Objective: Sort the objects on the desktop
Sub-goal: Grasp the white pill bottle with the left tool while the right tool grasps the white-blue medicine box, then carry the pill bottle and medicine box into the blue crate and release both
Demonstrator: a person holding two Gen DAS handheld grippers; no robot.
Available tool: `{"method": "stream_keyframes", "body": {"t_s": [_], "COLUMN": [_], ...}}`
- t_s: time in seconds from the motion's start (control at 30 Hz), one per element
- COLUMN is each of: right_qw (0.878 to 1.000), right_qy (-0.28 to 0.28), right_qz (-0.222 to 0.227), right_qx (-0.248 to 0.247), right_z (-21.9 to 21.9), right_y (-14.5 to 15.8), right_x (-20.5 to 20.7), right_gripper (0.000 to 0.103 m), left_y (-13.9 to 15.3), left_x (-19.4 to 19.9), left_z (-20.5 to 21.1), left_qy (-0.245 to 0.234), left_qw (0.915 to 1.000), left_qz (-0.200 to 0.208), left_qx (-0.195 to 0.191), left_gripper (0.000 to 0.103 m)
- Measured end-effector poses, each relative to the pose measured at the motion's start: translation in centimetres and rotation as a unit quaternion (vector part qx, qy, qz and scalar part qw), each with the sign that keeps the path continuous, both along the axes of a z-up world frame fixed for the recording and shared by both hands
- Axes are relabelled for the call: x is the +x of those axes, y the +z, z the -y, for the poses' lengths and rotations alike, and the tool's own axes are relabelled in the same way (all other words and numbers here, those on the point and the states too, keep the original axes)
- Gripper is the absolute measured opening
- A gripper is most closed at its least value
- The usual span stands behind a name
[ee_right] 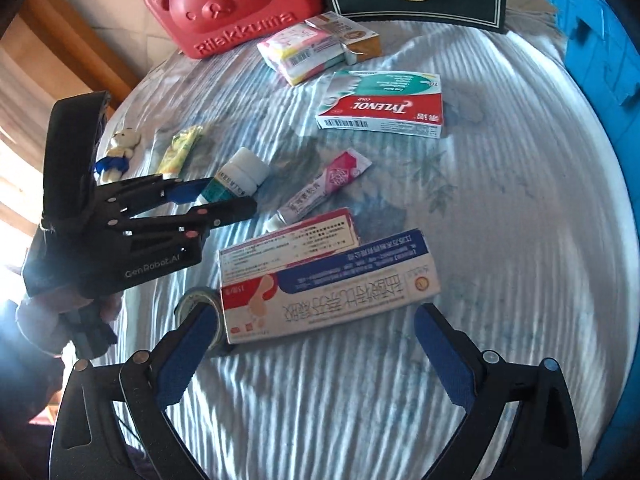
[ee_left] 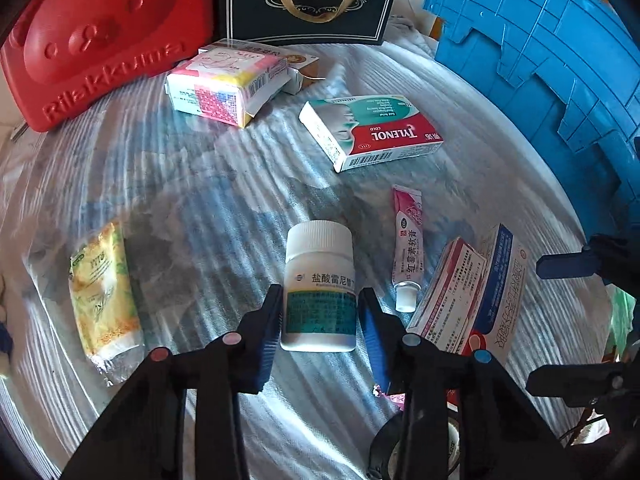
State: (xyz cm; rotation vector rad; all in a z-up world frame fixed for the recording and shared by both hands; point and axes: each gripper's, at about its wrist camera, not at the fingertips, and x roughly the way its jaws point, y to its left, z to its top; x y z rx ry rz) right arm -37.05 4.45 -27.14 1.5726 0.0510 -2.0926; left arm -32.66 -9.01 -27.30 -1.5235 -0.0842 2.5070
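In the left wrist view, the pick-up step is judged to be in hand. The left gripper (ee_left: 320, 316) is set around the white pill bottle (ee_left: 319, 286), which lies on the striped cloth (ee_left: 200, 168) with its cap pointing away. The fingers are drawn in close on either side of the bottle's body, and the pads appear to touch it. A firm hold and a straight lift are judged to be called for next, then a carry to wherever medicines are gathered, perhaps the blue crate (ee_left: 540, 60) beyond and right of the bottle. Just right of the bottle a pink ointment tube (ee_left: 408, 248) is seen; further beyond, a box (ee_left: 372, 132) is marked "TYLENOL COLD". The red case (ee_left: 100, 40), far left of the bottle, reads "Rilakkuma", and the dark gift bag (ee_left: 312, 0) reads "Coffee Cup And Sou…". Chinese print on the bottle is only partly legible.

In the right wrist view, the right gripper (ee_right: 312, 344) is held with its fingers wide apart, nothing between them, just short of a long red, white and blue medicine box (ee_right: 328, 296) that lies right of the bottle (ee_right: 236, 176). "GenRobot.AI" is read on the left gripper's body.
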Motion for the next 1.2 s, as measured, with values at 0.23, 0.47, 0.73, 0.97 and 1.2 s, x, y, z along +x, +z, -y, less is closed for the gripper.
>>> {"method": "stream_keyframes", "body": {"t_s": [0.23, 0.47, 0.73, 0.97, 1.2], "right_qw": [0.993, 0.992, 0.987, 0.990, 0.993], "right_qy": [-0.090, -0.035, -0.032, -0.025, -0.049], "right_qz": [0.058, 0.034, 0.021, -0.011, -0.031], "right_qx": [0.039, 0.114, 0.154, 0.135, 0.105], "right_z": [0.9, 2.6, 2.5, 2.4, 0.1], "right_y": [-1.8, -1.7, -2.7, -2.1, 0.0], "right_x": [-1.8, -1.3, -1.1, -0.3, 0.8], "right_gripper": [0.074, 0.074, 0.057, 0.042, 0.039], "left_y": [0.1, -0.1, -0.1, -0.1, 0.6], "left_x": [0.3, 0.0, 0.1, -0.4, 0.8], "left_z": [0.0, 0.0, -0.7, -0.1, -0.1], "left_qy": [-0.007, -0.014, -0.038, -0.063, -0.054], "left_qw": [1.0000, 0.9999, 0.9992, 0.9977, 0.9984], "left_qz": [-0.002, 0.002, 0.004, 0.022, 0.010], "left_qx": [0.000, 0.003, -0.012, 0.011, 0.008], "left_gripper": [0.038, 0.038, 0.038, 0.033, 0.033]}}
